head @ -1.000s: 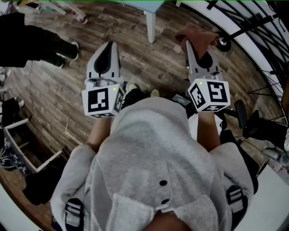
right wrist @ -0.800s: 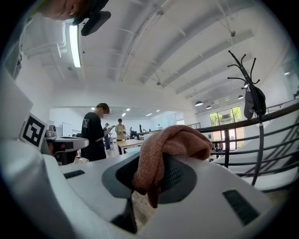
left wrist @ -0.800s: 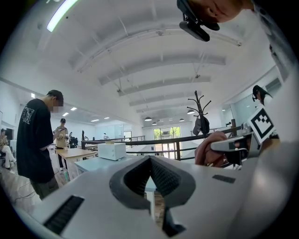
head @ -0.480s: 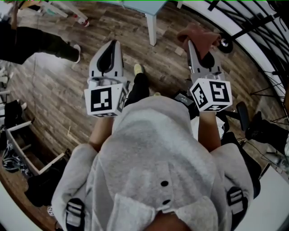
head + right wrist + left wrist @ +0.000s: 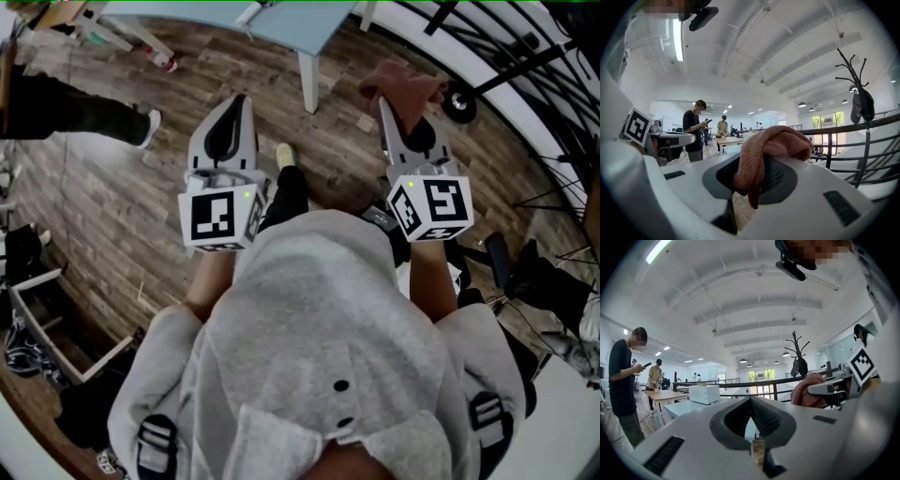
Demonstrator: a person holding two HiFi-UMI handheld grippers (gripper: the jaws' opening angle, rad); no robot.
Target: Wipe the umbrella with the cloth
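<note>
Cloth (image 5: 403,82), reddish-brown and bunched, sits at 1 o'clock in head view, over the wood floor (image 5: 112,187). Bystander's dark-trousered leg (image 5: 66,108) at 10 o'clock. Left hand-held gripper (image 5: 236,99) at 11 o'clock, pointing away from the wearer's grey hoodie (image 5: 319,356); its own view shows the jaws clenched together with nothing between them. Pale-blue bench (image 5: 291,21) at 12 o'clock, between the two grippers. Right hand-held gripper (image 5: 392,108) is clamped on the fabric, which drapes over the jaw tips in its own view. Black railing (image 5: 497,66) at 2 o'clock.
</note>
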